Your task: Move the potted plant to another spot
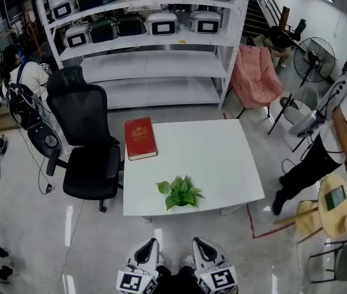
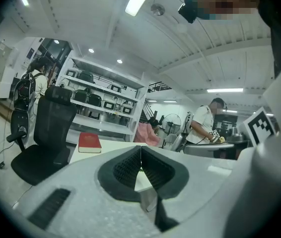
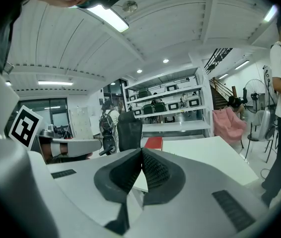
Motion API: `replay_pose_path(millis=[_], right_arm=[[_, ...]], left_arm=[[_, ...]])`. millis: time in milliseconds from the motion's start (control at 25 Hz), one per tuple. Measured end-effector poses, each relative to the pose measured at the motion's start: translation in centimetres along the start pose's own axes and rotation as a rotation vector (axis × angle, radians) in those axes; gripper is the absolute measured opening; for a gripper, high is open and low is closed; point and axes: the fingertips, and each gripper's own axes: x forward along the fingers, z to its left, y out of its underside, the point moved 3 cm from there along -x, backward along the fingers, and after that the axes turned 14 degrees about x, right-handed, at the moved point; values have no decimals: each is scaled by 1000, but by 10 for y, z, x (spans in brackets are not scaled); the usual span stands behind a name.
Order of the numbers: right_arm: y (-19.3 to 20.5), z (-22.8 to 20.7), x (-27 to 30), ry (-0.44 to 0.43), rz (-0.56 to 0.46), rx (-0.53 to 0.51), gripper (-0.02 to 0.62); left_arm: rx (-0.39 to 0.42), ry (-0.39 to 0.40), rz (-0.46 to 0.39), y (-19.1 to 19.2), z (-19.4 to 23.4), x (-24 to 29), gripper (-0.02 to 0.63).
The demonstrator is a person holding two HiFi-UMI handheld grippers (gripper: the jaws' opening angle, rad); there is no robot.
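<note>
A small green potted plant [image 1: 180, 192] stands near the front edge of the white table [image 1: 222, 158] in the head view. My left gripper [image 1: 147, 250] and right gripper [image 1: 202, 250] hang side by side below the table's front edge, short of the plant. Both are shut with nothing between the jaws. In the left gripper view the dark pads [image 2: 141, 158] meet at the tip, and in the right gripper view the pads [image 3: 141, 160] also touch. The plant does not show clearly in either gripper view.
A red book [image 1: 140, 138] lies on the table's back left corner. A black office chair [image 1: 87, 143] stands left of the table. White shelving [image 1: 143, 35] with appliances lines the back. A pink chair [image 1: 256, 75], a fan [image 1: 314, 57] and a person [image 1: 327, 146] are at the right.
</note>
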Motion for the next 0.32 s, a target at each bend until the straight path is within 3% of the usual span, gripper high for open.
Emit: replay_pose_path(millis=[320], right_arm=[[3, -3, 3, -2, 3, 1, 12]], left_arm=[[-8, 5, 10, 6, -2, 6, 17]])
